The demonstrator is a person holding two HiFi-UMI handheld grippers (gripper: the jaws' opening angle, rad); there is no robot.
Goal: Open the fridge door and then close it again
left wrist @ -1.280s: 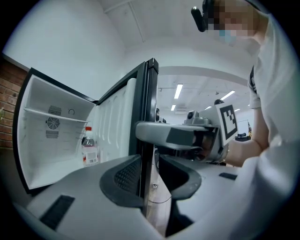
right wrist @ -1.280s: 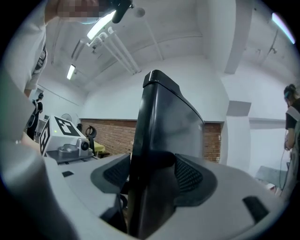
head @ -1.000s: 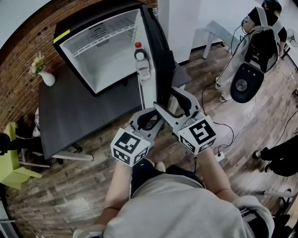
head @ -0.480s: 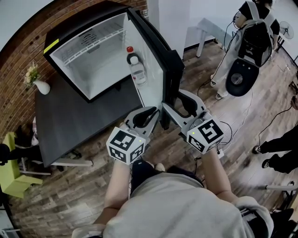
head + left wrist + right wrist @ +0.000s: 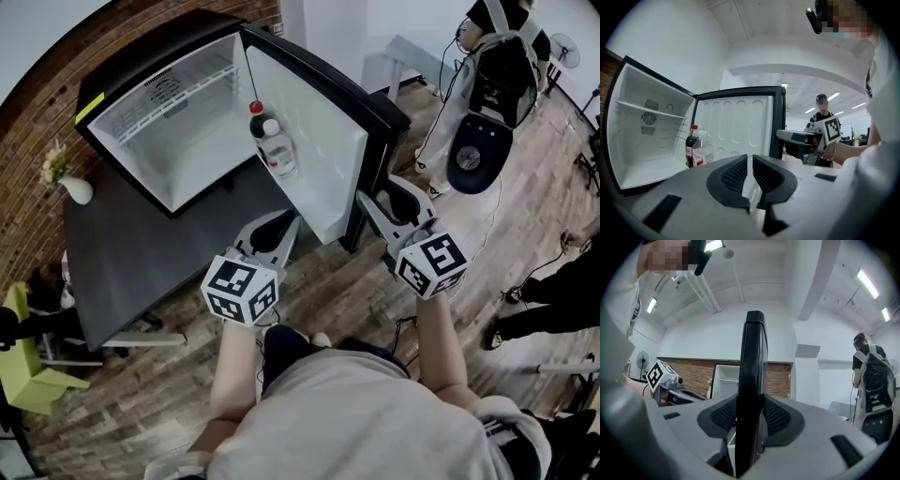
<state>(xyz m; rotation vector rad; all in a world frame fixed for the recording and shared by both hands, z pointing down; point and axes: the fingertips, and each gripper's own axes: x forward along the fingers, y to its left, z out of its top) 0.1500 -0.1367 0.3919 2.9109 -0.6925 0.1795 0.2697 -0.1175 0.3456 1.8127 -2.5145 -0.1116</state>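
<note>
The black fridge (image 5: 159,122) stands on a dark table with its door (image 5: 309,150) swung wide to the right. Its white inside (image 5: 647,136) is bare. A cola bottle (image 5: 255,117) and a clear bottle (image 5: 279,150) sit in the door shelf. My right gripper (image 5: 370,202) has just been closing and is shut on the door's black free edge (image 5: 753,357), which runs up between the pads (image 5: 778,417). My left gripper (image 5: 281,225) hangs below the door's inner face. Its jaws (image 5: 750,173) have just been closing to a thin slit with nothing held.
The dark table (image 5: 141,253) carries a white vase with flowers (image 5: 70,187) at its left. A person with a backpack (image 5: 497,66) stands at the back right, another person's legs (image 5: 553,309) at the right edge. Cables lie on the wood floor, and a green chair (image 5: 23,356) stands at the left.
The door has swung further open to the right, its white inner face now showing. My right gripper went right with the edge and closed on it. My left gripper's jaws narrowed.
</note>
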